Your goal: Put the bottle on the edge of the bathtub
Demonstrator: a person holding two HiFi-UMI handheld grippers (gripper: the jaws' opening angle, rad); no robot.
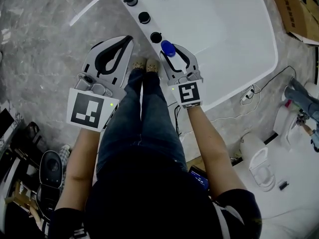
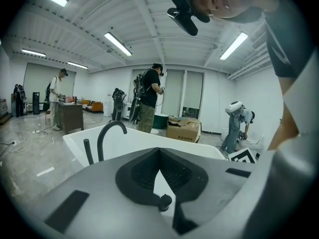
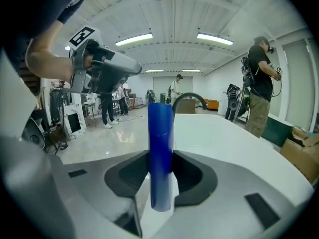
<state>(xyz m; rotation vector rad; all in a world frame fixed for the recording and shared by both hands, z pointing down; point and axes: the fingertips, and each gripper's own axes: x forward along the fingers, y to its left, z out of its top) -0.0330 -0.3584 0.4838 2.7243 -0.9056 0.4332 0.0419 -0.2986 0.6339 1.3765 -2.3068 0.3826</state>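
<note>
Bottle point(image 1: 168, 48) in right tongs point(image 3: 160, 158), mostly hidden overhead

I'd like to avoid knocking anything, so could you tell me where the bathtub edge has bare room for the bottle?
The rim is bare from the bottle along the near side to the right corner. Beyond the bottle it is crowded: four black fittings stand in a row with narrow gaps.

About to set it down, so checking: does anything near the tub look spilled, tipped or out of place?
Nothing stands out. The blue bottle stands upright, gripped in the right claw by the bathtub rim; no spill shows there. The black fittings sit in a row. The left claw is shut and empty.
</note>
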